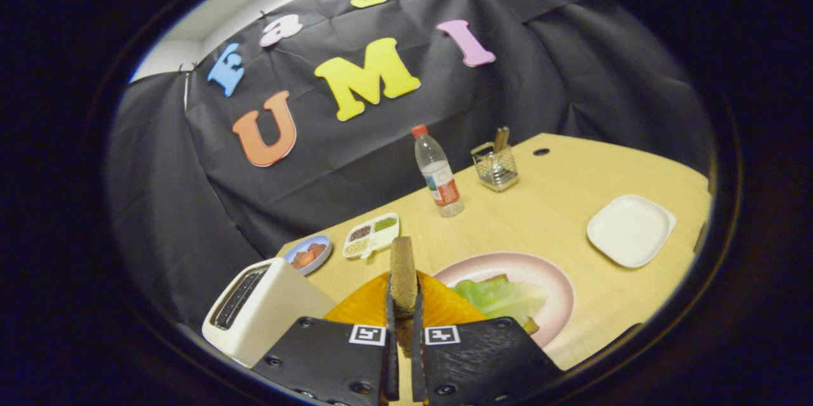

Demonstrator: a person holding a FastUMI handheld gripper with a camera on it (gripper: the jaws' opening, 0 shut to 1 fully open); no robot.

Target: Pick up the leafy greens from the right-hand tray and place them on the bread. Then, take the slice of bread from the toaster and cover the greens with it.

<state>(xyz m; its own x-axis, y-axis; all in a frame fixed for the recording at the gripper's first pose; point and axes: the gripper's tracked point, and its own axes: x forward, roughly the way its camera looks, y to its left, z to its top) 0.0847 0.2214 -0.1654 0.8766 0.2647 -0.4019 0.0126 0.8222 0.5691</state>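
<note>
Gripper view, tool [404, 304] clamping coarse upright bread slice [401, 272]

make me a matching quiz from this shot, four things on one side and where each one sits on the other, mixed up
Things:
1. slice of bread
2. leafy greens
3. toaster
4. water bottle

Places:
A. standing upright beyond the pink plate, beside the wire holder
B. lying on the pink plate
C. held edge-on between the fingers of the gripper
D. left of the fingers, near the small blue dish

Pairs: 1-C, 2-B, 3-D, 4-A
</note>
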